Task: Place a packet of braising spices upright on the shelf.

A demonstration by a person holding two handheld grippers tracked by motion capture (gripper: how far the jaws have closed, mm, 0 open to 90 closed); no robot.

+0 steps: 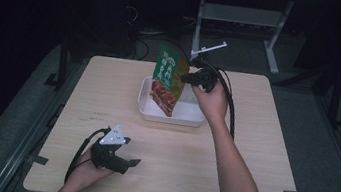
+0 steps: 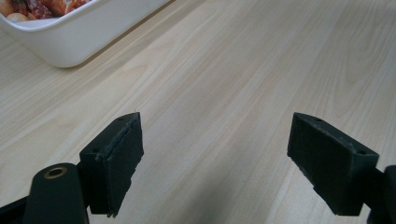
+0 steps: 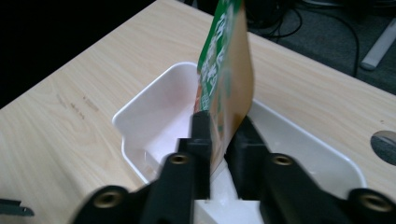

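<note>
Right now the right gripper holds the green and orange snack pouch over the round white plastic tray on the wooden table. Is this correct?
Not quite: the white plastic tray is rectangular, not round, as the high view shows. The right gripper does hold the green and orange snack pouch over it.

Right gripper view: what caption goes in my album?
Right gripper pinches a green snack pouch over the white tray.

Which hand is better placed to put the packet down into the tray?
The right. The right gripper is already shut on the packet, holding it over the white tray. The left gripper is open, low over the bare table, apart from the tray.
</note>
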